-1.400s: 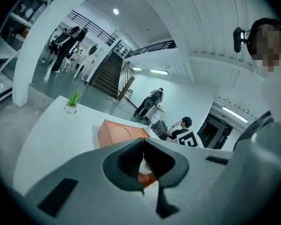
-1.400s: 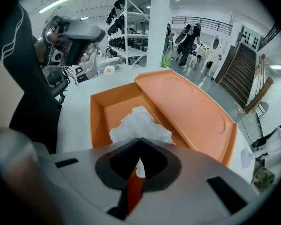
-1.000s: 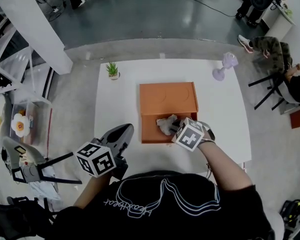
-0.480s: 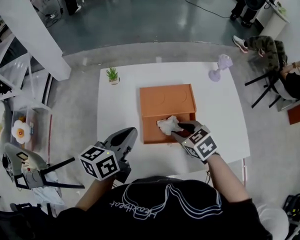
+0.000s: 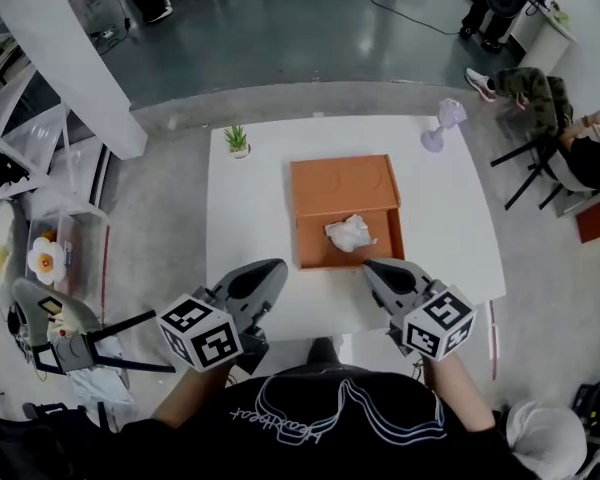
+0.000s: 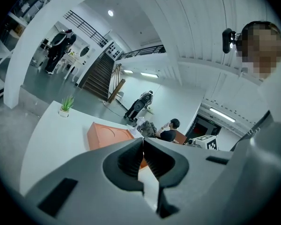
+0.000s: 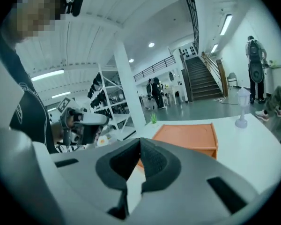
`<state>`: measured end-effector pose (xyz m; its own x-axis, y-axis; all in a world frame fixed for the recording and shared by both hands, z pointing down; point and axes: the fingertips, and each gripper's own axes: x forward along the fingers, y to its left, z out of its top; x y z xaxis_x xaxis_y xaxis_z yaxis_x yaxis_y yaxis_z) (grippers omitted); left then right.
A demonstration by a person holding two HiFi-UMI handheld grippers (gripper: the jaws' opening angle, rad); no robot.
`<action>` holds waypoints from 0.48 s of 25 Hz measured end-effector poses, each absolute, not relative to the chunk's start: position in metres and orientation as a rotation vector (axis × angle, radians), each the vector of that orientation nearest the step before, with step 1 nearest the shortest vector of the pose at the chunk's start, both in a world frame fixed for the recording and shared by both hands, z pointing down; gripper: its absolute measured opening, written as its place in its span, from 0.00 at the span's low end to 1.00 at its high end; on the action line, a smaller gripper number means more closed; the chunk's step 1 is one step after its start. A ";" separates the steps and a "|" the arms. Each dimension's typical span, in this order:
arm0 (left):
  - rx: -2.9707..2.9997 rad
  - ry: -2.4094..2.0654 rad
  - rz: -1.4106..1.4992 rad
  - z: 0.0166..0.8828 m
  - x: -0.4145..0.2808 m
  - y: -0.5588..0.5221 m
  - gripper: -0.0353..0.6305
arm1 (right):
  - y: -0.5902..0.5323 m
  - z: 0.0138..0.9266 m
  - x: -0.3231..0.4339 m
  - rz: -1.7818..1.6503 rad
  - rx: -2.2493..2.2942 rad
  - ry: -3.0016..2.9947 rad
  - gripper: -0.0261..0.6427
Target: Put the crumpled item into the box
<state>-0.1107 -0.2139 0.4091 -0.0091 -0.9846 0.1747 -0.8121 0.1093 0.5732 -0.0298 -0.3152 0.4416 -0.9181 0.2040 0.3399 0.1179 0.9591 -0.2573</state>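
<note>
Lying in the box [image 5: 315, 240], crumpled item [image 5: 351, 232], apart from all fingers [image 5: 385, 273].

The crumpled item [image 5: 350, 233] is a small white wad, creased and lumpy like scrunched paper or cloth. It lies loose inside the box [image 5: 342, 182], in the open compartment on the near side, roughly at its middle and a little toward the far wall. The box is orange, rectangular and shallow. Its far half is a flat panel with two faint curved impressions. It sits squarely near the middle of the white surface [image 5: 250, 208].
</note>
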 end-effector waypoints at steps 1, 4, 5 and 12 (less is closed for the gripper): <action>1.760 -1.859 -0.424 0.406 -0.106 -0.211 0.06 | -0.310 0.434 -0.026 0.374 -0.240 -2.771 0.04; 1.799 -1.837 -0.416 0.399 -0.090 -0.203 0.06 | -0.296 0.425 -0.015 0.524 -0.242 -2.797 0.04; 1.805 -1.829 -0.415 0.399 -0.085 -0.200 0.06 | -0.293 0.424 -0.012 0.576 -0.236 -2.793 0.04; 1.858 -1.792 -0.416 0.392 -0.059 -0.186 0.06 | -0.271 0.405 0.014 0.628 -0.222 -2.877 0.04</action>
